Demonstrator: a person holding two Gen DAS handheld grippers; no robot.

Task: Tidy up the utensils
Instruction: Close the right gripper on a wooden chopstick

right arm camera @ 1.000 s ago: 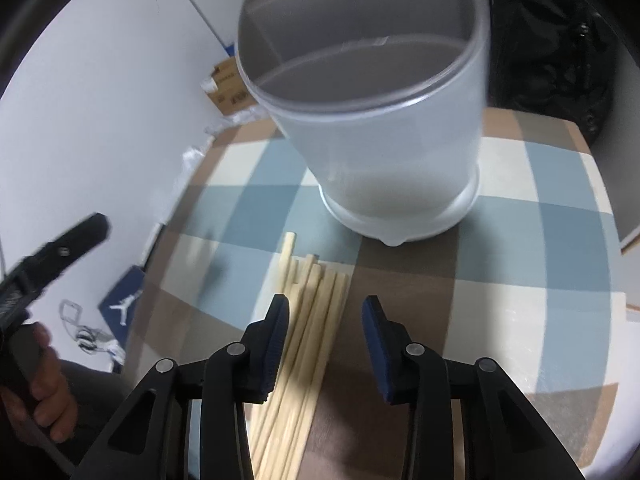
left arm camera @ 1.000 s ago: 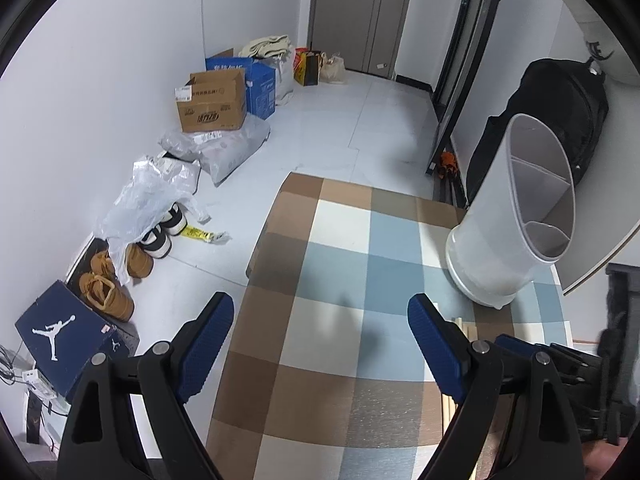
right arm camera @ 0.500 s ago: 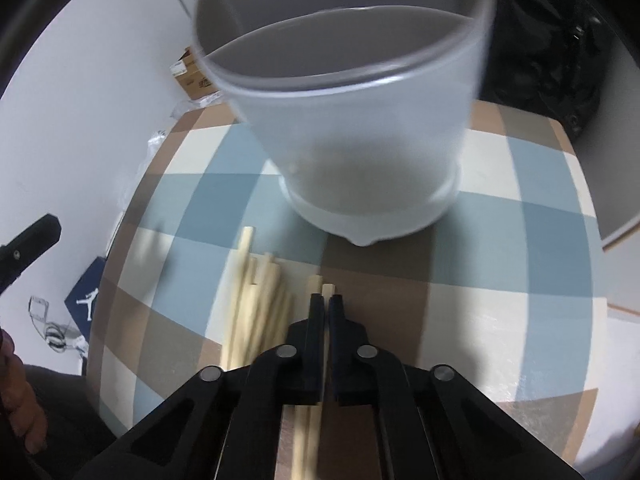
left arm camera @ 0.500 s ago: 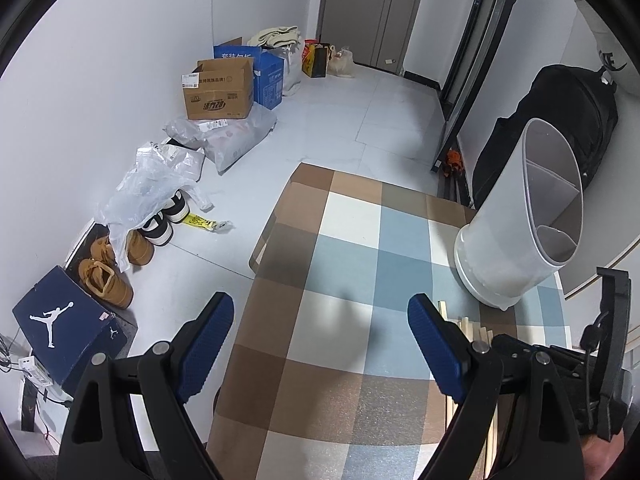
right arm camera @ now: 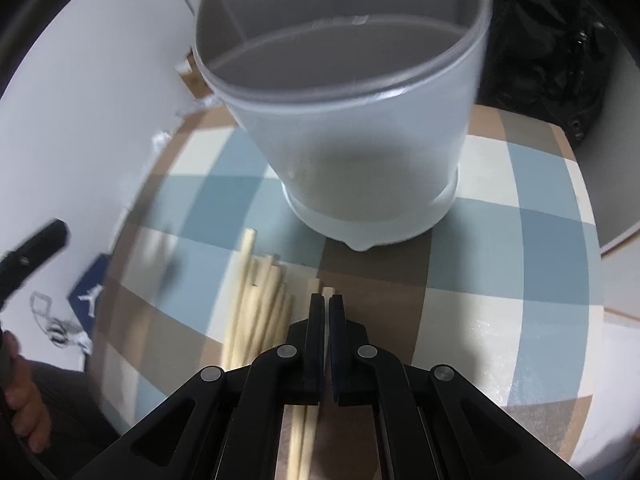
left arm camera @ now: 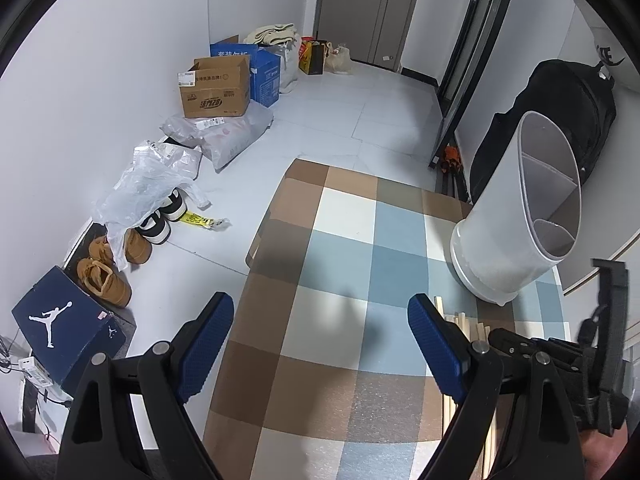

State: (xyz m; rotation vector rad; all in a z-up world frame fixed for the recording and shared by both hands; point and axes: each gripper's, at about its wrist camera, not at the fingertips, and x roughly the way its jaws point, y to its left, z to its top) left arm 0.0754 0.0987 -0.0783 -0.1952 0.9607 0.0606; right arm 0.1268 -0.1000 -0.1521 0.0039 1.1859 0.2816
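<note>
A white divided utensil holder [right arm camera: 360, 128] stands on the checkered tablecloth [right arm camera: 500, 272]; it also shows at the right of the left wrist view [left arm camera: 520, 216]. Several pale wooden chopsticks [right arm camera: 256, 300] lie bundled in front of it, and their tips show in the left wrist view [left arm camera: 464, 320]. My right gripper [right arm camera: 327, 300] is shut on a pair of chopsticks [right arm camera: 325, 291] just right of the bundle, and looks lifted slightly. My left gripper [left arm camera: 320, 332] is open and empty above the table's left part.
The table [left arm camera: 320, 264] ends at its left and far edges above a tiled floor. Cardboard boxes [left arm camera: 216, 88], bags, shoes [left arm camera: 108, 276] and a shoe box [left arm camera: 64, 332] line the left wall. A black backpack [left arm camera: 560, 120] sits behind the holder.
My right gripper closed on two chopsticks beside the bundle and rose a little. My left gripper stayed open and drew back slightly.
</note>
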